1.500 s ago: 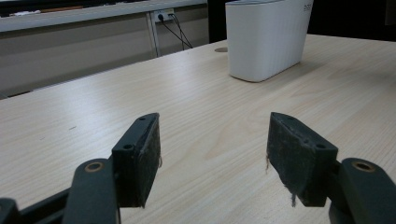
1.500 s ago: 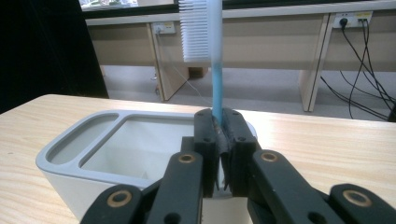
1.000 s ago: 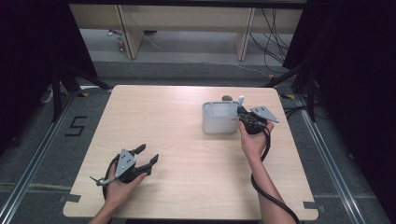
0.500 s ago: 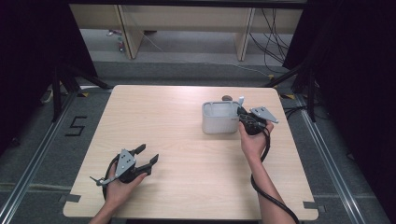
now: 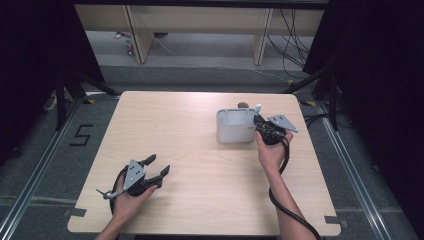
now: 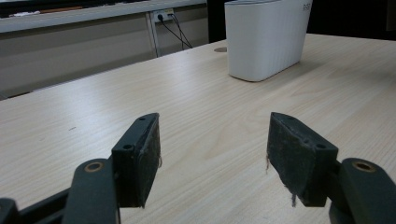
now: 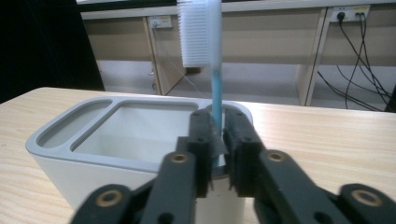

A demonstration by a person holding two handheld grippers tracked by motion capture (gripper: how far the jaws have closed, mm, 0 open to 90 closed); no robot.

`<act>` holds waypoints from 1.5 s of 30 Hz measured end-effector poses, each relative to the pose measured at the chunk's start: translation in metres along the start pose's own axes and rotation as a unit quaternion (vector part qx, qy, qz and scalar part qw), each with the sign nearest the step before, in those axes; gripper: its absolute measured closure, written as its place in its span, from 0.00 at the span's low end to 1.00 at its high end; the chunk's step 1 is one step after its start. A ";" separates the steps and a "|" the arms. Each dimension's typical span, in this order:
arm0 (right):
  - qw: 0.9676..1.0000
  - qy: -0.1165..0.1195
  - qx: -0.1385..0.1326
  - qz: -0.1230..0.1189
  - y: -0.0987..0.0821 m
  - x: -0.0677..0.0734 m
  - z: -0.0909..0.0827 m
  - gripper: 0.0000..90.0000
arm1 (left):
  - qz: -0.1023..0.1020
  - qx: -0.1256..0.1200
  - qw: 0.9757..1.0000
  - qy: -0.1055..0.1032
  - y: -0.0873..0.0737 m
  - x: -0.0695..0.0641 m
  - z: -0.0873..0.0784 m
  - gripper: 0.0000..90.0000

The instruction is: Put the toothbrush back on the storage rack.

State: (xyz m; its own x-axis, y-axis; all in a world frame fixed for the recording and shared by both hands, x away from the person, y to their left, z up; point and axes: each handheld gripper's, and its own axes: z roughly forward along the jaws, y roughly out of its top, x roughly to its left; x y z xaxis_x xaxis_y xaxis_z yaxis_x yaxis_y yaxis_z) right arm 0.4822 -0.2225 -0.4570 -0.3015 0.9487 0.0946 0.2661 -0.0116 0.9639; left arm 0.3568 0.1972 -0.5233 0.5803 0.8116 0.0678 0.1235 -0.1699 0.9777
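A toothbrush with a white head and a blue handle stands upright in the round slot of a white holder. My right gripper has its jaws on either side of the handle; they have just been opening, and a thin gap shows beside the handle. In the high view the right gripper sits at the holder's right end, with the toothbrush rising from it. My left gripper rests on the table at the front left, open with nothing between its jaws. It looks toward the holder.
A small round brown disc lies in the tabletop just behind the holder. The holder's large compartment looks hollow. The light wooden table has dark floor around it, and desks with cables stand beyond its far edge.
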 end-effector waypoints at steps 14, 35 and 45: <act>1.000 -0.013 0.004 -0.003 0.002 -0.003 -0.025 0.57 | 0.003 0.002 1.000 0.001 0.000 -0.001 0.000 0.38; 0.999 0.011 0.031 -0.017 -0.037 -0.011 -0.097 0.55 | -0.004 -0.001 1.000 0.005 0.000 0.000 0.000 0.38; 0.998 0.020 0.058 -0.019 -0.064 -0.008 -0.123 0.53 | -0.008 -0.001 1.000 0.003 0.000 0.001 0.000 0.38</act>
State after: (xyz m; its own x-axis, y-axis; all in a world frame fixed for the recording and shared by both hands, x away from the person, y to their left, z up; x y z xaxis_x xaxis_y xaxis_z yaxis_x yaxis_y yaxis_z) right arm 0.3547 -0.2686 -0.4886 -0.3492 0.9344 0.0708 0.3571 0.0628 0.9319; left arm 0.3573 0.1984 -0.5233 0.5741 0.8171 0.0529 0.1312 -0.1557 0.9791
